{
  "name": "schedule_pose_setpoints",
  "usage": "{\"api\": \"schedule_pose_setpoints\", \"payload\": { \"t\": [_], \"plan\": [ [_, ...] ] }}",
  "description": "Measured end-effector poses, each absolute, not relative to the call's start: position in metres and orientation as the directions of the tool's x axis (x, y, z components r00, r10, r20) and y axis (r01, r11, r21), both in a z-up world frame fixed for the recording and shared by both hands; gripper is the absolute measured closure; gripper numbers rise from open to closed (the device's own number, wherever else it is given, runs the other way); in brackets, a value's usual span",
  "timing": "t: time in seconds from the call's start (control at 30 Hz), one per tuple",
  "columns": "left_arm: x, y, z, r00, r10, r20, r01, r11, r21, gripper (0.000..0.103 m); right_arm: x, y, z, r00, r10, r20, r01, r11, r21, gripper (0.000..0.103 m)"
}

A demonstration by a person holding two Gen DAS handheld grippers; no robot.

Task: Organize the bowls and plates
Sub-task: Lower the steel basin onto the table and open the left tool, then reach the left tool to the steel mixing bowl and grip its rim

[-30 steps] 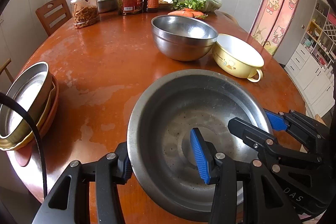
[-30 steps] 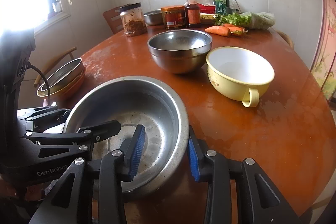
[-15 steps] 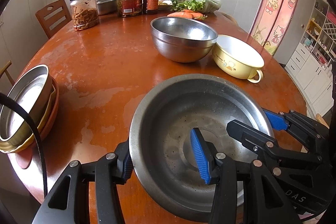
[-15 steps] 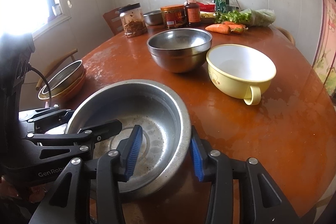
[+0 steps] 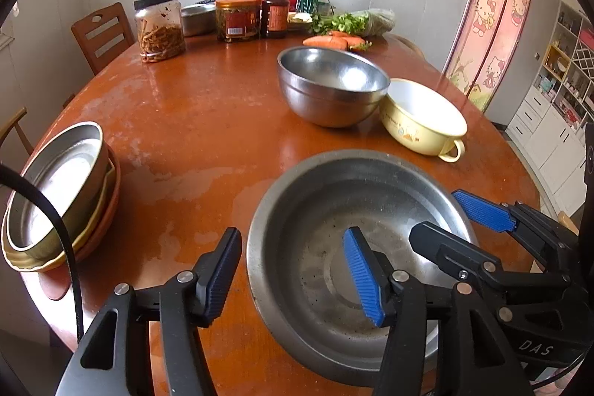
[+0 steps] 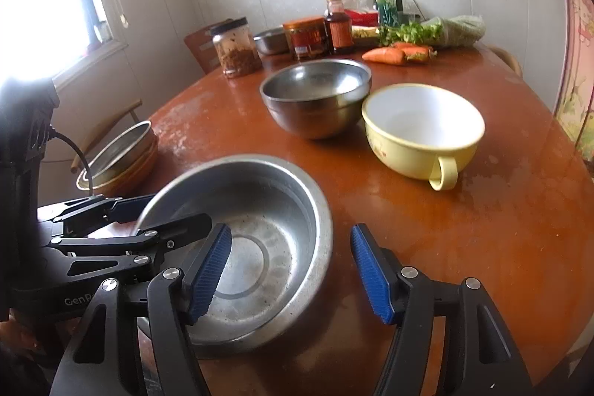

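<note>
**Letting go of the wide steel basin**

My left tongs (image 5: 293,270) straddle the near-left rim of the wide steel basin (image 5: 334,210), one finger outside the wall, the blue-padded one inside. The jaws are opening, and I can see a gap between the outer pad and the rim — nothing is pinched. My right tongs (image 6: 291,270) do the same on the basin's right rim: the jaws are opening, with clear space on both sides of the wall, so they are released too. I judge I took it from both sides because a pan this broad and shallow would tip in a single pinch, and I am freeing it here because it sits flat on the table (image 5: 208,121) at the near edge.

Beyond it stand the deep steel bowl (image 5: 330,88) and, just beside it, the yellow handled bowl (image 5: 423,121), both still loose. The stack of dishes (image 5: 59,195) waits at the table's left edge, well apart — I take that to be where like goes with like. Jars, bottles and carrots crowd the far side.

A second ago both pairs were clenched on the rim, the right one tightly. Now both have spread and the rim stands free between the pads. The basin looks a little nearer to me and seems settled; the other bowls have not moved.
</note>
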State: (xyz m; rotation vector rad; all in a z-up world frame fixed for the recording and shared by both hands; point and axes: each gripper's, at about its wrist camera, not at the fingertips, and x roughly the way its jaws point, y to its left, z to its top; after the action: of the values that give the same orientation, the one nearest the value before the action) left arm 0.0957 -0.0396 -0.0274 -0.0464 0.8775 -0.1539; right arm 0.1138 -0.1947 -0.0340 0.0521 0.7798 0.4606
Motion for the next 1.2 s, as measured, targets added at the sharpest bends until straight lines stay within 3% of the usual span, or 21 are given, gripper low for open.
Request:
{"api": "schedule_pose_setpoints", "payload": {
  "t": [0.53,0.7,1.13,1.2],
  "plan": [
    [0.117,-0.033,0.008,0.647,-0.176,-0.742,0.123,0.984,-0.126,0.043,0.138,-0.216,0.005,0.706,0.384,-0.595,-0.334,0.921,0.199,0.022],
    [0.134,-0.034,0.018,0.64,-0.176,-0.748,0.121,0.984,-0.128,0.043,0.156,-0.212,0.022,0.725,0.337,-0.601,-0.324,0.936,0.134,0.021],
    [0.177,-0.035,0.039,0.627,-0.128,-0.768,0.093,0.992,-0.09,0.043,0.204,-0.232,0.063,0.795,0.277,-0.54,-0.229,0.961,0.156,0.018],
    [0.184,-0.037,0.037,0.616,-0.133,-0.776,0.095,0.991,-0.094,0.043,0.212,-0.228,0.073,0.802,0.267,-0.535,-0.25,0.962,0.106,0.005]
  ]
}}
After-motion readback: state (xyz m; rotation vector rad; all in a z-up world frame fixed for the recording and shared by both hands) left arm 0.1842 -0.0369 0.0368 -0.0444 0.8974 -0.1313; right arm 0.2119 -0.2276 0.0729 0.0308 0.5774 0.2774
